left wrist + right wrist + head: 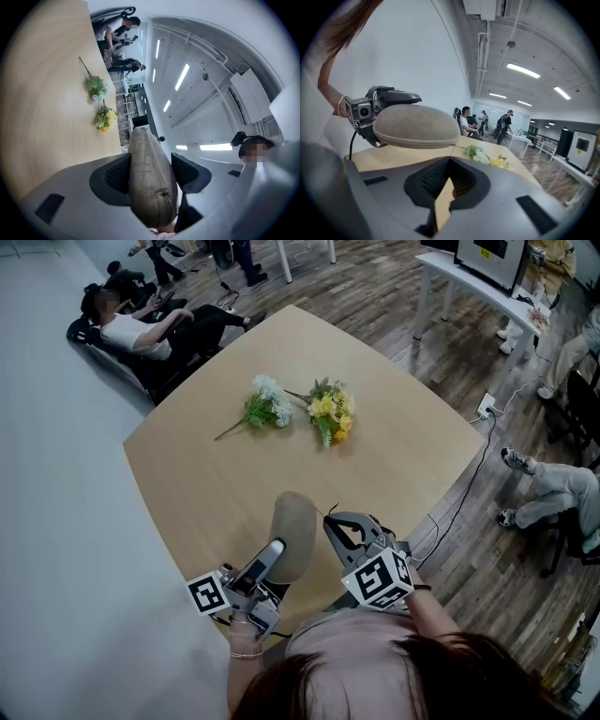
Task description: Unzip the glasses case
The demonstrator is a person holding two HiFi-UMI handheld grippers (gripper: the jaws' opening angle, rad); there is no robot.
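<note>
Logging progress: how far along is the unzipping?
Done: the left gripper clamps the glasses case and holds it up. In hand: the right gripper is shut at the case's end, seemingly on the zipper pull. Left: the zip seam looks closed along its visible side, so the whole unzip remains.

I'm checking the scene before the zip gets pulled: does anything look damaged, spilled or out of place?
Nothing stands out. The glasses case looks intact and zipped shut, gripped in the left tongs above the table. A white sprig and a yellow sprig of flowers lie flat mid-table, well clear of it.
</note>
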